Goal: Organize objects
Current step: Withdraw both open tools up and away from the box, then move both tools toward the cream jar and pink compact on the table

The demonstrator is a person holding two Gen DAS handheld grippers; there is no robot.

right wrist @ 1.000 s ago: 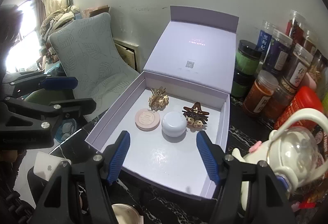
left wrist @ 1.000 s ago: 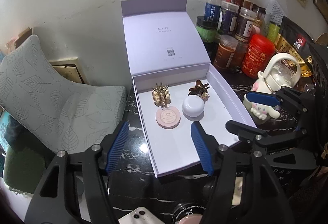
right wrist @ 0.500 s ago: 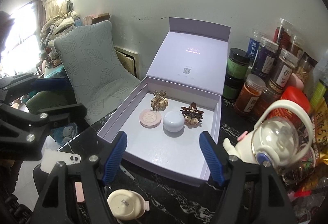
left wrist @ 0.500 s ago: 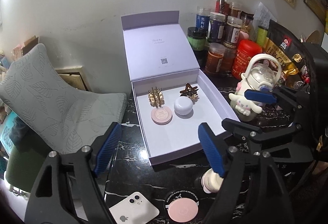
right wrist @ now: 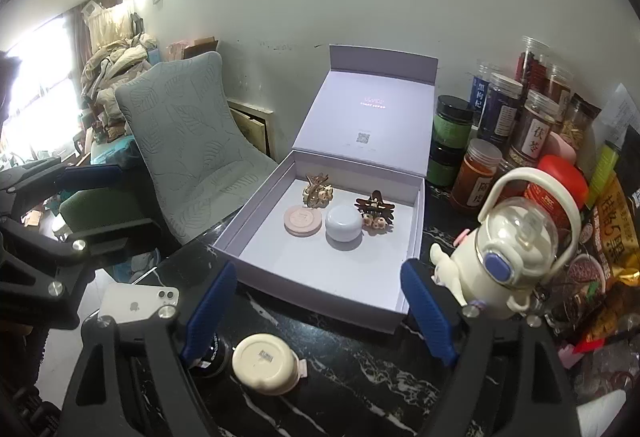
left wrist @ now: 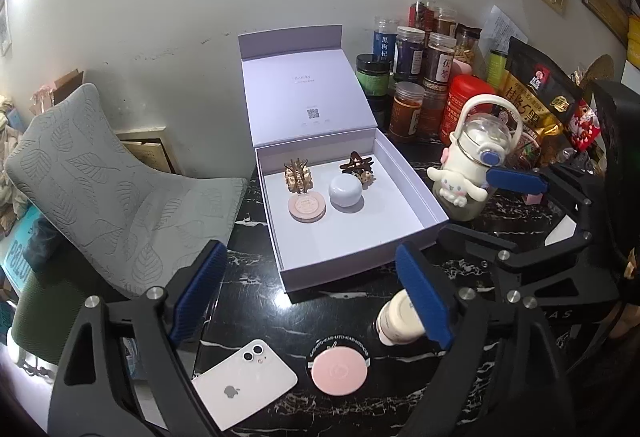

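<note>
Box (left wrist: pixel 404 249) open on tabletop (left wrist: pixel 344 297) for sorting, four items inside; both grippers' jaws just opening, empty, phone (left wrist: pixel 244 383) and jar (right wrist: pixel 264 363) unpacked.

Ahead of our left gripper (left wrist: pixel 308 295) lies the open box (left wrist: pixel 416 193), holding two hair clips (left wrist: pixel 298 175) behind a compact (left wrist: pixel 306 208) and a jar (left wrist: pixel 345 190). Nearer us lie a phone (left wrist: pixel 244 383), a round case (left wrist: pixel 339 365) and a small pot (left wrist: pixel 398 323).
</note>
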